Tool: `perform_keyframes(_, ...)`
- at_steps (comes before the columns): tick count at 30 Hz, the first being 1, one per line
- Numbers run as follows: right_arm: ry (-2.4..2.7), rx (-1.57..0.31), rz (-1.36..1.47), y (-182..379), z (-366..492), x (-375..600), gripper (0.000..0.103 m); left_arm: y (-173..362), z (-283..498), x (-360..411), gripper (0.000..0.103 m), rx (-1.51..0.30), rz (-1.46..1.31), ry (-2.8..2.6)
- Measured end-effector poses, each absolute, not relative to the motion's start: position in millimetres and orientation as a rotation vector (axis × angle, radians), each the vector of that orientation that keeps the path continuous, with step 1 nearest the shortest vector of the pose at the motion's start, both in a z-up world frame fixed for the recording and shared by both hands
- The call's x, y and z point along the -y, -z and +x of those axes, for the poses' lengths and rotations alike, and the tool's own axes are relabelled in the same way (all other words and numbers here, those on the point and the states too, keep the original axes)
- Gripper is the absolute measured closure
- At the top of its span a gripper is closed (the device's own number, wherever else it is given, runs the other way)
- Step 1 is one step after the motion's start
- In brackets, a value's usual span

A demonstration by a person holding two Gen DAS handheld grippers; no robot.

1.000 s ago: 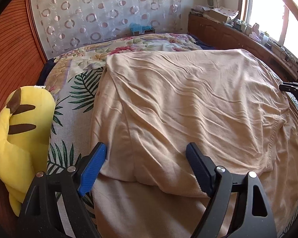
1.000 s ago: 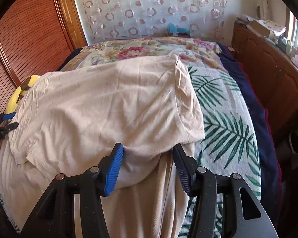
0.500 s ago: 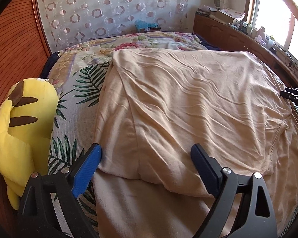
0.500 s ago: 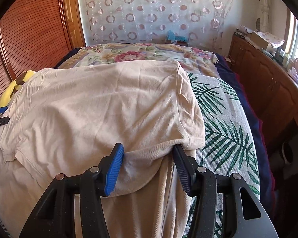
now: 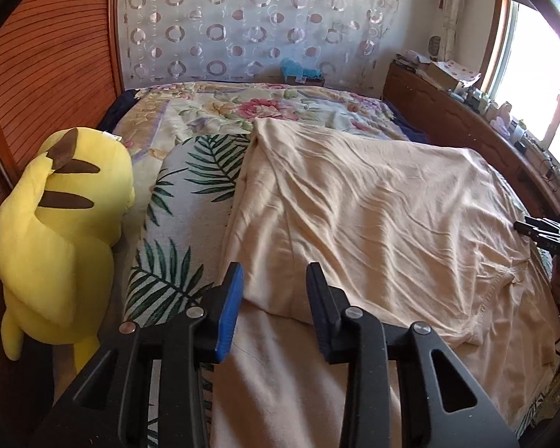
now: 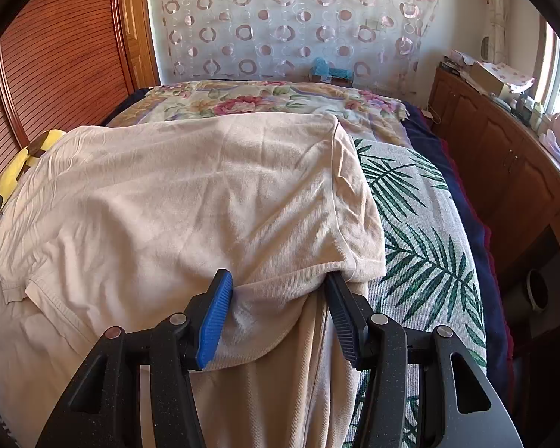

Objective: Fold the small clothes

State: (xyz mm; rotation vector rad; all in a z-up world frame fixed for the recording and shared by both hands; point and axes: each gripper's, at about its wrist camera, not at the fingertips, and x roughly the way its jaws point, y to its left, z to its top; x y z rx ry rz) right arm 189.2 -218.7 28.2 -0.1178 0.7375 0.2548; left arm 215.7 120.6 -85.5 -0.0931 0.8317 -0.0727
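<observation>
A beige garment (image 5: pixel 373 209) lies spread on the bed, its far half folded back over the near half. It also fills the right wrist view (image 6: pixel 190 201). My left gripper (image 5: pixel 274 298) is open, its jaws partly closed, at the near left corner of the folded layer, with the fabric edge between the fingers but not clamped. My right gripper (image 6: pixel 278 304) is open at the near right corner, a bulge of cloth between its fingers. The right gripper shows small at the far right of the left wrist view (image 5: pixel 541 229).
A yellow plush toy (image 5: pixel 59 231) lies on the bed's left side against the wooden wall (image 5: pixel 44 59). A palm-leaf bedspread (image 6: pixel 425 246) lies under the garment. A wooden cabinet with clutter (image 6: pixel 504 142) runs along the right, under the window.
The left gripper's jaws have narrowed and it has shifted left, toward the fold's corner. The right gripper has pulled back slightly and stays open on the same corner.
</observation>
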Motion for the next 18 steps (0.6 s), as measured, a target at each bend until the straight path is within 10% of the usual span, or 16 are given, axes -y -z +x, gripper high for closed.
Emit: perform_keyframes(18,-0.261,-0.737,-0.113,-26.5,191.9,221.4,0.050,96.2,228.3,-124.5,0.082,-0.887,-0.156,0.101)
